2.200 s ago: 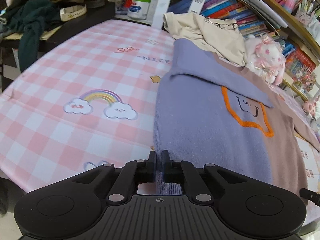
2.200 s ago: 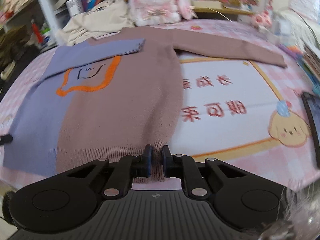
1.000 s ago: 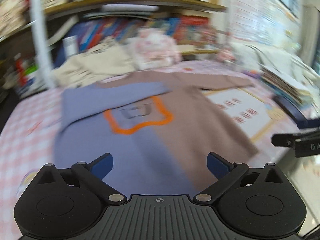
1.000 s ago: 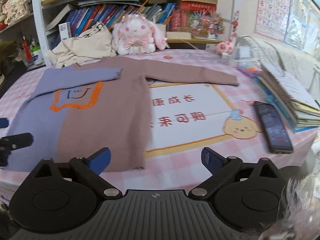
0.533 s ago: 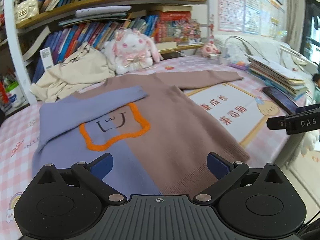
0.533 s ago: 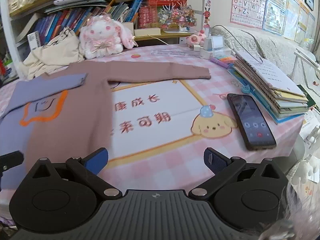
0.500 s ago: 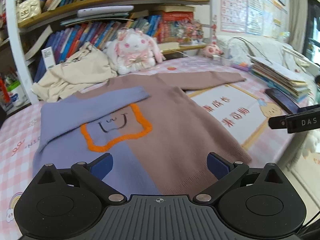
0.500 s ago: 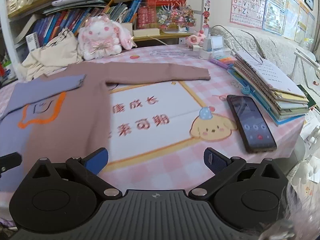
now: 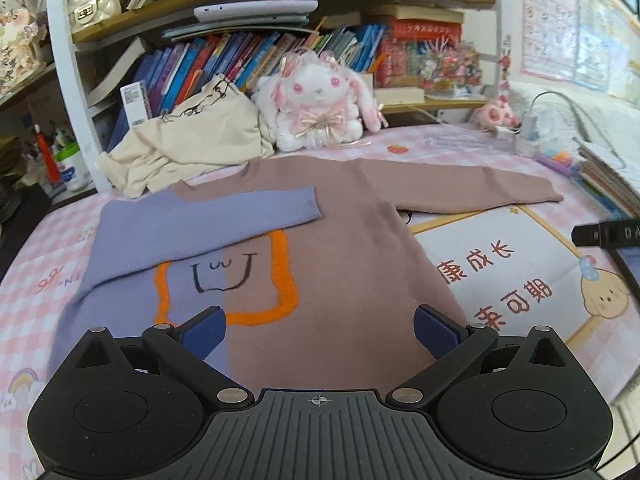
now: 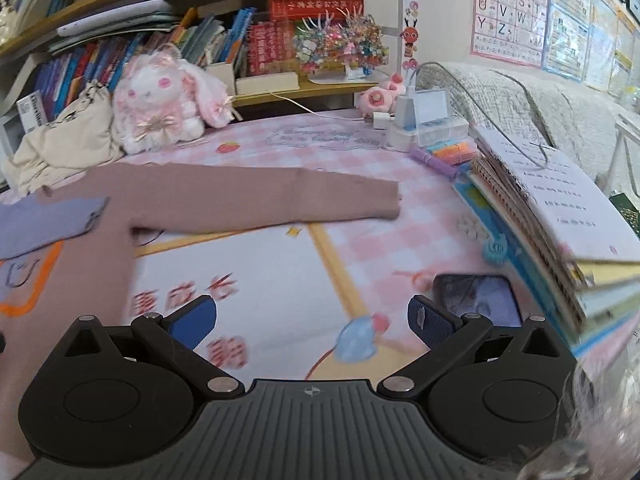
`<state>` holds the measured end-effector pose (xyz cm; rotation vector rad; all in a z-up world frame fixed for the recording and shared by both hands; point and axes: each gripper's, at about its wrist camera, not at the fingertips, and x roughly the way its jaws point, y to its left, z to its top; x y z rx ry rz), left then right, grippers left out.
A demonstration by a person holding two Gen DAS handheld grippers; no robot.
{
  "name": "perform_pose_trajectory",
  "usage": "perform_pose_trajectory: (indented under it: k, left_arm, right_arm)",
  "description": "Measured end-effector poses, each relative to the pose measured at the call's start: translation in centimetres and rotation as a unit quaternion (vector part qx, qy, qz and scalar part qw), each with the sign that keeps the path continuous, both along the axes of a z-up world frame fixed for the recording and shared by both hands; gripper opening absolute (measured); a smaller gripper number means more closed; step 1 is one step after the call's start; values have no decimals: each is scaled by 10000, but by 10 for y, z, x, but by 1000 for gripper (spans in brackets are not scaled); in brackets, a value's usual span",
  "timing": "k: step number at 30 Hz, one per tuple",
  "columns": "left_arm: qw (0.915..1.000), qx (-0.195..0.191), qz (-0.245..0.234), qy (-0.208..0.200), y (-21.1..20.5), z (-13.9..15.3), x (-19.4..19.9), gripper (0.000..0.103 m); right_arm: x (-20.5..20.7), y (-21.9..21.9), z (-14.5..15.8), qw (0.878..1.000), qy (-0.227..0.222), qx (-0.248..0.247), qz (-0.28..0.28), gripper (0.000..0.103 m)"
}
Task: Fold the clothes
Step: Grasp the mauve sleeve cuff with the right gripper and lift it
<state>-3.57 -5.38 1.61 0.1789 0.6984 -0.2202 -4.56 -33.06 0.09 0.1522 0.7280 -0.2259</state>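
Observation:
A two-tone sweater [image 9: 332, 248], lilac on the left and mauve on the right with an orange outlined face, lies flat on the table. Its lilac sleeve [image 9: 224, 216] is folded across the chest. Its mauve sleeve [image 9: 472, 188] stretches out to the right; it also shows in the right wrist view [image 10: 256, 200]. My left gripper [image 9: 318, 330] is open and empty above the sweater's lower half. My right gripper [image 10: 312, 320] is open and empty above the printed table mat, to the right of the sweater body [image 10: 72, 264].
A cream garment [image 9: 188, 148] and a plush bunny [image 9: 320, 108] sit at the back by the bookshelf. A phone [image 10: 476, 296], a stack of books [image 10: 560, 216] and a charger block [image 10: 424, 120] lie at the right. The pink checked tablecloth [image 9: 36, 256] covers the table.
Both grippers let go of the sweater's hem, opened and pulled back. Since then the left has moved in over the sweater; the right has swung right toward the outstretched sleeve.

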Motion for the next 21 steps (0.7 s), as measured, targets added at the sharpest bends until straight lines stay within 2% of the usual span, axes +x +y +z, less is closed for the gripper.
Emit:
perform_pose_trajectory:
  k: [4, 8, 10, 12, 13, 15, 18, 21]
  left_arm:
    - [9997, 9, 235, 71, -16, -3, -8, 101]
    - [9974, 67, 606, 372, -21, -8, -13, 101]
    - [9950, 33, 870, 493, -18, -8, -16, 101]
    - [9918, -46, 1151, 557, -13, -6, -20, 101]
    - [9907, -124, 1252, 512, -10, -3, -22, 101]
    - [9889, -250, 1405, 406, -6, 2, -27, 101]
    - [9867, -334, 1572, 240, -4, 11, -34, 101]
    - [9848, -189, 1719, 189, -5, 16, -36, 101]
  right_arm:
    - [24, -37, -9, 9986, 150, 490, 103, 103]
    - [50, -71, -15, 9947, 116, 1016, 73, 99]
    - [64, -82, -18, 9939, 110, 1093, 68, 88]
    - [78, -94, -21, 9931, 120, 1163, 49, 72]
    - [84, -100, -23, 9923, 141, 1234, 14, 68]
    - [95, -114, -29, 9890, 185, 1465, -78, 51]
    - [107, -131, -36, 9828, 240, 1816, -222, 40]
    - [114, -139, -40, 9798, 138, 1974, -276, 36]
